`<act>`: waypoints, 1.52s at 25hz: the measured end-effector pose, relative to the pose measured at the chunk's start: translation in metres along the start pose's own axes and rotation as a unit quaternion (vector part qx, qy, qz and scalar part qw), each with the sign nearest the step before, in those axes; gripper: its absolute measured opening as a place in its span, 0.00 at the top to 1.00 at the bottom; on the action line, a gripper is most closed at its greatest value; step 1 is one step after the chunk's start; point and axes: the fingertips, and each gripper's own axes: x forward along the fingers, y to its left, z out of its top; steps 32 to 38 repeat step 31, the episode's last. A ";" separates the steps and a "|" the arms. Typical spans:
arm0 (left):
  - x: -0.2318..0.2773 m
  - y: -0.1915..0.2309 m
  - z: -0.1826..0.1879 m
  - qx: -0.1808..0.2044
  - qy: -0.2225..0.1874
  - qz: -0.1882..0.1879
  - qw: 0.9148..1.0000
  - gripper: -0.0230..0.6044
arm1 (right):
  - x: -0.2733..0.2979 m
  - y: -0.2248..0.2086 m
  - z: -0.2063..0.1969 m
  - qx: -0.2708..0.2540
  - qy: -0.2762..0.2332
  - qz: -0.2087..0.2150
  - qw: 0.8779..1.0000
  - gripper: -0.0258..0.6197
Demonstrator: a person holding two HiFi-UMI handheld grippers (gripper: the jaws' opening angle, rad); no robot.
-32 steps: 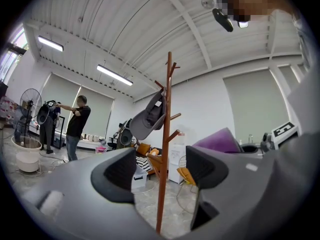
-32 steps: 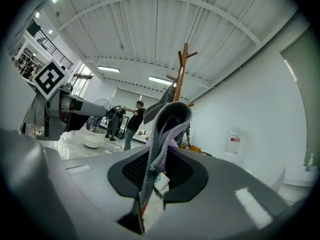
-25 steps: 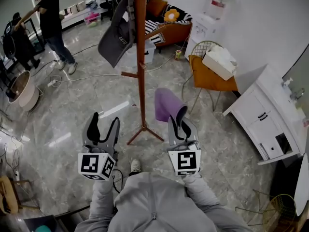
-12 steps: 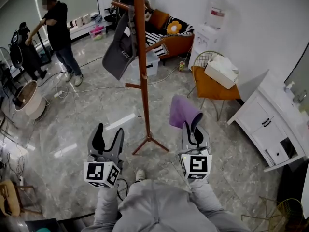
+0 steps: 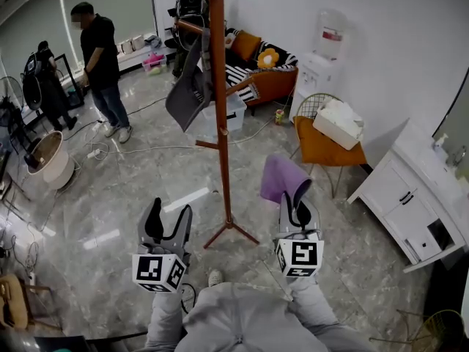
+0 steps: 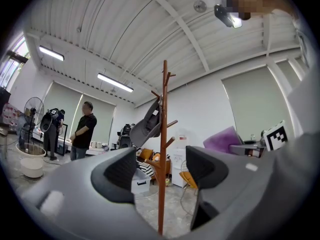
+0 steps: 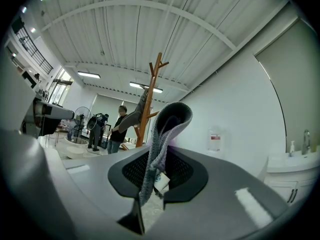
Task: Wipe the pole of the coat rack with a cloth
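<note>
The coat rack stood on the grey marble floor, a little farther out than the two grippers and between them. Its brown wooden pole rose upright from splayed feet, and a grey garment hung from a peg near its top on the left side.

The right gripper was clenched on a purple cloth. In the right gripper view the fabric ran down between the closed jaws and stood up above them in a folded loop. The cloth was to the right of the pole, near it but not touching it.

The left gripper was released, its jaws apart with nothing held. In the left gripper view the pole showed through the gap, well beyond the jaws. This gripper was on the near left of the rack's feet.

On the right, an orange chair carried a white box, and a white cabinet stood against the wall. Farther back were a water dispenser and a sofa with cushions. At the far left a person in dark clothes stood on the floor, with a pale tub nearer on the left edge.
</note>
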 end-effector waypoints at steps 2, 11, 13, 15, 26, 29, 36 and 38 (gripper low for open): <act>-0.001 -0.001 0.000 0.000 0.000 0.001 1.000 0.42 | 0.000 0.000 0.000 0.001 0.000 0.003 1.000 0.88; -0.003 0.000 -0.002 -0.003 0.002 0.005 1.000 0.42 | 0.003 0.005 -0.002 -0.002 0.007 0.012 1.000 0.88; -0.003 0.001 -0.003 -0.004 0.002 0.005 1.000 0.42 | 0.004 0.007 -0.002 -0.003 0.009 0.013 1.000 0.88; -0.004 0.002 -0.004 -0.004 0.003 0.005 1.000 0.42 | 0.004 0.009 -0.003 -0.003 0.009 0.014 1.000 0.88; -0.005 0.009 0.000 -0.003 0.003 0.007 1.000 0.42 | 0.009 0.019 0.001 -0.007 0.009 0.022 1.000 0.88; -0.002 0.010 0.001 -0.001 0.001 0.006 1.000 0.42 | 0.012 0.019 0.000 -0.007 0.007 0.024 1.000 0.88; 0.001 0.010 0.001 0.001 -0.001 0.005 1.000 0.42 | 0.015 0.020 0.000 -0.007 0.006 0.026 1.000 0.88; 0.001 0.010 0.001 0.001 -0.001 0.005 1.000 0.42 | 0.015 0.020 0.000 -0.007 0.006 0.026 1.000 0.88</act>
